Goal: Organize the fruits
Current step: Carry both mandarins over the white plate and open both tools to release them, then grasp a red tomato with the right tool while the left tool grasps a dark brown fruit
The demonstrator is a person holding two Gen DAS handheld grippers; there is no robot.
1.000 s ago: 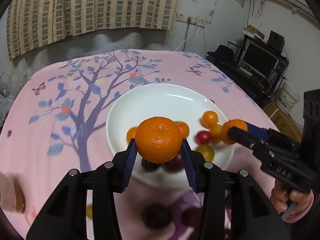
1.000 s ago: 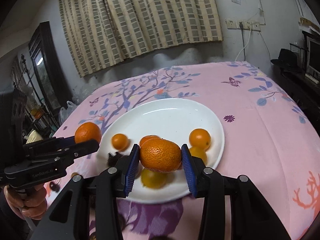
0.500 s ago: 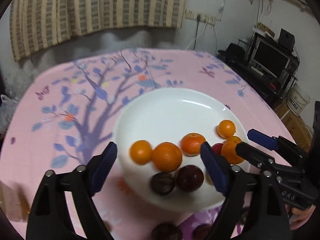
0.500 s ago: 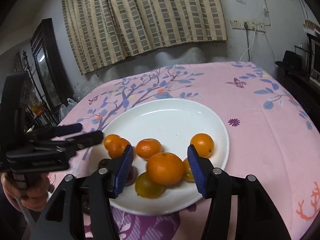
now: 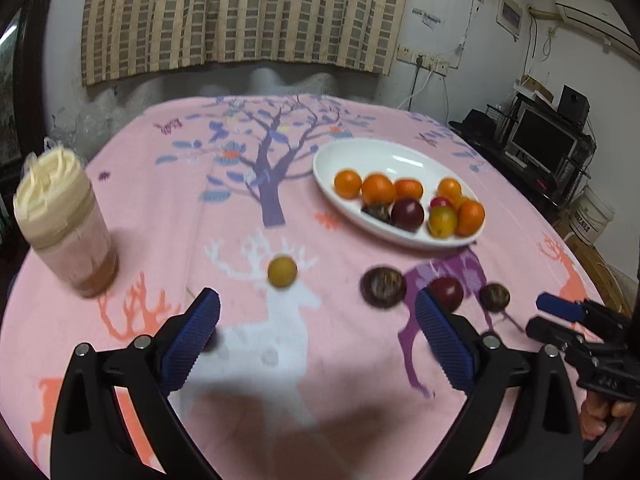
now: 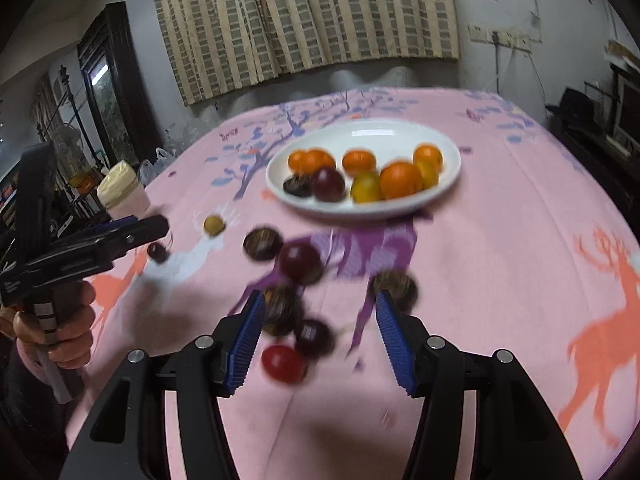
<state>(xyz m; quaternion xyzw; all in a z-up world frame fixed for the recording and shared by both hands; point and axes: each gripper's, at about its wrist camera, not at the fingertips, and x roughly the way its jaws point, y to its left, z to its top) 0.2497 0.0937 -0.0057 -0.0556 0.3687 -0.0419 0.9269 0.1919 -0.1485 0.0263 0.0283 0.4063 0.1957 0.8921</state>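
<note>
White plate point(image 5: 372, 152) holds oranges point(image 5: 378, 189) and plums point(image 5: 407, 215).

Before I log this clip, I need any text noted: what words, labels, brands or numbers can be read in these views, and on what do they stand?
None can be read with certainty.
Right gripper, embossed marks on its black body: too blurred to read.
Left gripper, pale lettering on its body: too blurred.
White bucket by the wall, dark print: too small.
Jar on the tablecloth: no label visible.
White plate: no markings.
</note>
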